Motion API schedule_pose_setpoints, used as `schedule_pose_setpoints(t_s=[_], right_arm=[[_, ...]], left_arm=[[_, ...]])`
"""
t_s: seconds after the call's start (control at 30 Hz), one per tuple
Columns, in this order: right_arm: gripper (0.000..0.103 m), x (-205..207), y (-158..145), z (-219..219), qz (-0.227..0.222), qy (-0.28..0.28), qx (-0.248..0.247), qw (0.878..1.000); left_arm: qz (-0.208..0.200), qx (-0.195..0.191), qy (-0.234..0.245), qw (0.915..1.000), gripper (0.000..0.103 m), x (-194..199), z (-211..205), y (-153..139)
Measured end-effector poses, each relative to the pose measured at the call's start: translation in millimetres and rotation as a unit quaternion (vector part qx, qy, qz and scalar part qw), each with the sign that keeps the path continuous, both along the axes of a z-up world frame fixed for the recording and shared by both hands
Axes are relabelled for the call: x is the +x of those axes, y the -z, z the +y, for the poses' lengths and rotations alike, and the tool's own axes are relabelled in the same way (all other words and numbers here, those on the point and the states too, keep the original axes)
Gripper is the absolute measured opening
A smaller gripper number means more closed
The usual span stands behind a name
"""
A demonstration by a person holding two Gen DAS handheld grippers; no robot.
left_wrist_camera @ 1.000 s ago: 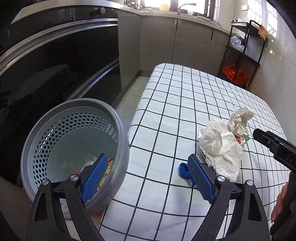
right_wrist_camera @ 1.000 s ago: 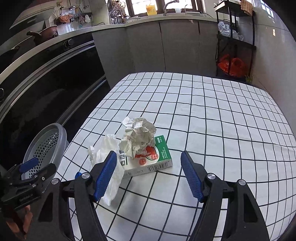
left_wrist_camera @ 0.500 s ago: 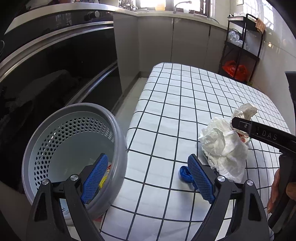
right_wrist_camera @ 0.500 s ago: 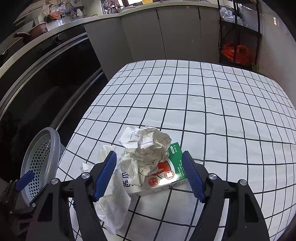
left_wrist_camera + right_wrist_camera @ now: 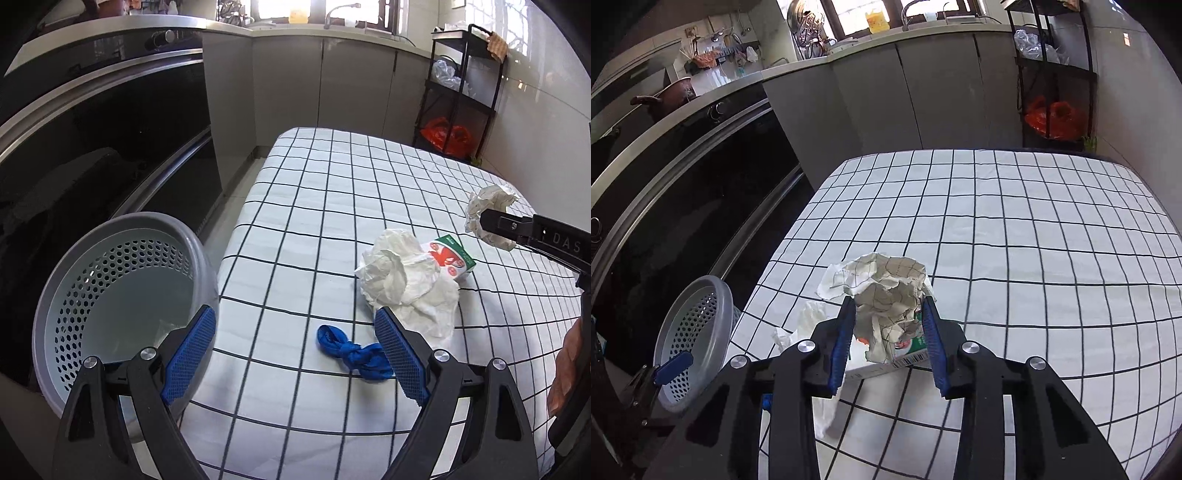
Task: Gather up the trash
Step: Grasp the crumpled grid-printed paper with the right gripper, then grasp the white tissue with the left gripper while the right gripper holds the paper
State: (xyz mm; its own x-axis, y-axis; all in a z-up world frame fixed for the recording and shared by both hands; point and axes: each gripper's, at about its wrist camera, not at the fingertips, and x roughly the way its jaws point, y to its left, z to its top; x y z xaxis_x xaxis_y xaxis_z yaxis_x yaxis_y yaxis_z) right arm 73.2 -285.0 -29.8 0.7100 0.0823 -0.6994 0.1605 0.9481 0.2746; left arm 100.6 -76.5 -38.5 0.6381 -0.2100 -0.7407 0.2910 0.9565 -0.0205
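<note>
My right gripper (image 5: 888, 332) is shut on a crumpled paper ball (image 5: 886, 295) with grid lines on it. The left wrist view shows that paper ball (image 5: 487, 210) held above the table. Under it lie a green-and-red carton (image 5: 452, 256) and a crumpled white tissue (image 5: 402, 280) on the checked tablecloth (image 5: 332, 206). A knotted blue band (image 5: 351, 352) lies close to the right finger of my left gripper (image 5: 293, 317), which is open and empty over the table's left edge. The grey perforated basket (image 5: 122, 229) stands beside that edge.
Dark oven fronts and grey cabinets run along the left and the back. A black shelf rack (image 5: 461, 92) with an orange bag stands at the far right by the wall. A hand (image 5: 569, 369) shows at the right edge of the left wrist view.
My right gripper moved forward over the carton, closed on the paper ball and raised it. My left gripper shifted right, so the blue band now shows between its fingers.
</note>
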Motion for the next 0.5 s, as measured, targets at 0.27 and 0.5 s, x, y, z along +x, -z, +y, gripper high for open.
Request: schedule_pose_setpoints(t_s=[0.27,0.5], right_arm=[[0.036,-36.5,-14.5,-34.0,-0.016,0.022,0.006,1.0],[0.036,-52.1,-20.6,-45.8,-0.022,0.024,0.013,0.999]], left_arm=[[-0.007,0.007,0.032,0.9995,0.092,-5.2,-45.7,-1.1],[0.003,0.013,0.019,0.9997,0.092,21.7,-63.9,10.4]])
